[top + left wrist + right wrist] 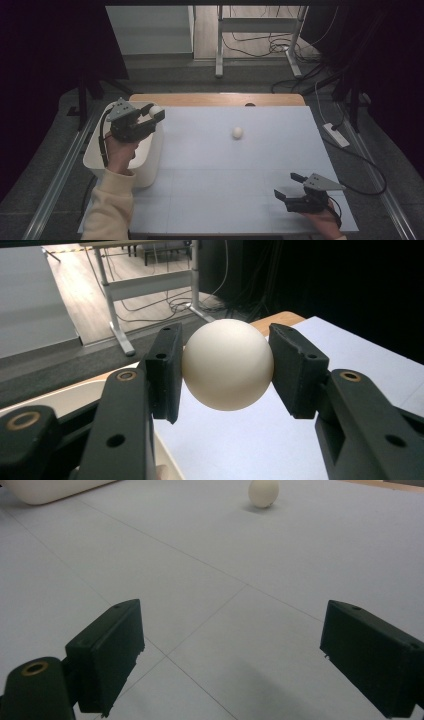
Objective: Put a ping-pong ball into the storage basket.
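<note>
The left gripper (pixel 154 114) clamps a smooth white round ball (pixel 155 111) directly above the white plastic bin (pixel 150 165) at the table's left edge.

White ball (pixel 228 365) between black pads (pixel 165 371)

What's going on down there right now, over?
Left tool shut on white ball, over the bin. Right tool open, empty. Second ball loose on table. Nothing blocking.

A second white ball (pixel 237 132) rests mid-worktop on the pale grey worktop (pixel 215 200); a grey metal frame (pixel 257 25) and black cables (pixel 280 47) stand beyond.
</note>
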